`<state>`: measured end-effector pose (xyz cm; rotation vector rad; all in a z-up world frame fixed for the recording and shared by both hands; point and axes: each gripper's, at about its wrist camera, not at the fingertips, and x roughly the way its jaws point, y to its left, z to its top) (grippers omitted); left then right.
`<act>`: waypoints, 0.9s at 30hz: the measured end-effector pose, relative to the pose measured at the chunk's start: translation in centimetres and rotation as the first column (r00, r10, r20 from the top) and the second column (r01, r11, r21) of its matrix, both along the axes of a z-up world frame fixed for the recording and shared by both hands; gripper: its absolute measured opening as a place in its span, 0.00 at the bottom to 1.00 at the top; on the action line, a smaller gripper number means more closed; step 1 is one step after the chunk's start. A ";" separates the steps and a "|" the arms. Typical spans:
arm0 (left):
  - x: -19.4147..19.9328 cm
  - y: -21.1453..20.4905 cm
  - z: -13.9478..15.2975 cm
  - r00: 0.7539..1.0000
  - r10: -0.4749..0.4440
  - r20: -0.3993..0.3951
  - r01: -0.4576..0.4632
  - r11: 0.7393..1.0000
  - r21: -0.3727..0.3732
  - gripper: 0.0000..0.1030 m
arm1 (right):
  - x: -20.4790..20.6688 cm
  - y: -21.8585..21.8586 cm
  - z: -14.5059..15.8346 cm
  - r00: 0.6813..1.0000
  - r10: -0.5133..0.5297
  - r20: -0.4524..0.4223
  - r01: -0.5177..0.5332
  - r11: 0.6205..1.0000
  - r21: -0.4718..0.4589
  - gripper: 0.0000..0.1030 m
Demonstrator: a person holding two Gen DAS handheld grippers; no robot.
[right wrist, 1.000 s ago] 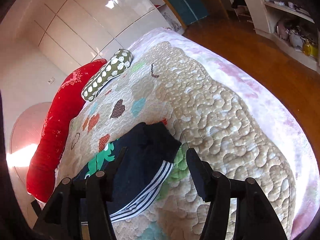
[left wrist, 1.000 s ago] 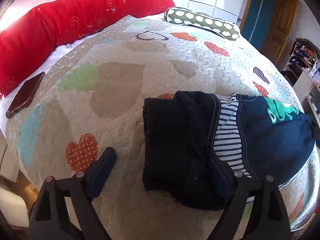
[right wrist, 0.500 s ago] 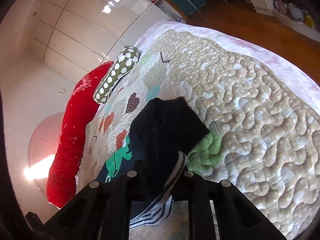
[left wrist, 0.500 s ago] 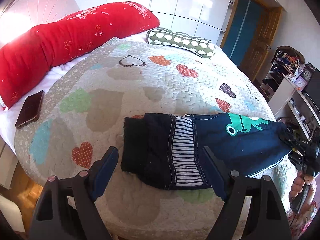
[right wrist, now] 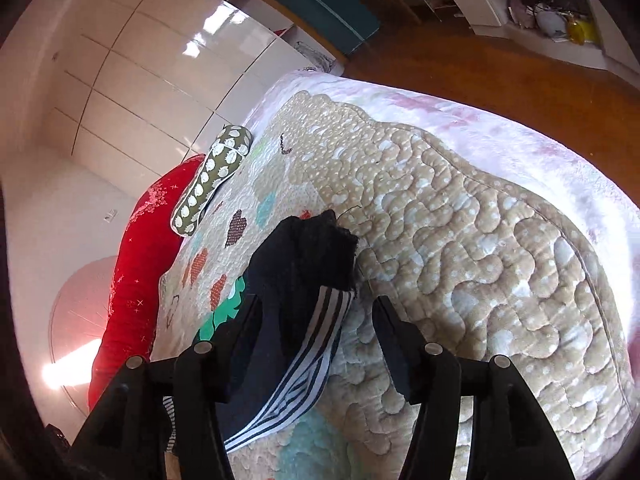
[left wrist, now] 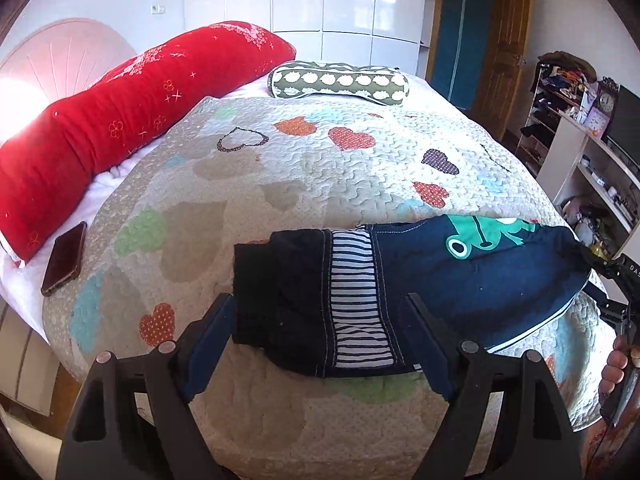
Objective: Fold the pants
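1. Navy kids' pants (left wrist: 460, 276) with green frog patch (left wrist: 492, 234) lie across the near edge of the heart-print quilt (left wrist: 320, 168); dark waistband and striped lining sit at their left end, already looks partly folded.
2. Left gripper (left wrist: 320, 340) hovers over the near-left waistband end, fingers spread wide, holding nothing.
3. Right gripper (right wrist: 316, 332): jaws apart around the black cuff and white-striped edge at the right end; cloth lies between them but not pinched.
4. Judgement: next fold brings right end over toward the waistband. Do it well: close on the cuff through all layers, lift low, carry straight left, line up edges, left gripper pins the waistband so the stack doesn't slide.
5. Risk: thin pinch drops a layer.
6. Farther out: brown phone (left wrist: 64, 258) far left, red bolster pillow (left wrist: 132, 120), green patterned cushion (left wrist: 340, 84) far.
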<state>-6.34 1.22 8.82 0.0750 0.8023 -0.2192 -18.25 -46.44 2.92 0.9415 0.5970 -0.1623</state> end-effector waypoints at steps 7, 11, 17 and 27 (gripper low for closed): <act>-0.2 -3.7 0.2 0.996 -0.086 0.014 0.084 0.991 0.100 0.81 | -0.5 1.7 0.8 0.998 0.052 -0.020 -0.053 0.995 -0.083 0.61; 0.2 -5.6 0.3 0.993 -0.118 0.013 0.116 0.984 0.136 0.81 | 0.2 2.3 0.3 0.997 0.067 -0.030 -0.069 0.994 -0.087 0.61; 1.0 -8.2 -0.3 0.986 -0.166 -0.006 0.164 0.971 0.175 0.81 | 0.3 1.9 -0.1 0.997 0.079 -0.025 -0.081 0.994 -0.072 0.61; 3.7 -11.7 0.2 0.964 -0.257 -0.069 0.263 0.957 0.120 0.81 | -0.7 1.3 -0.2 0.996 0.091 -0.021 -0.092 0.991 -0.092 0.62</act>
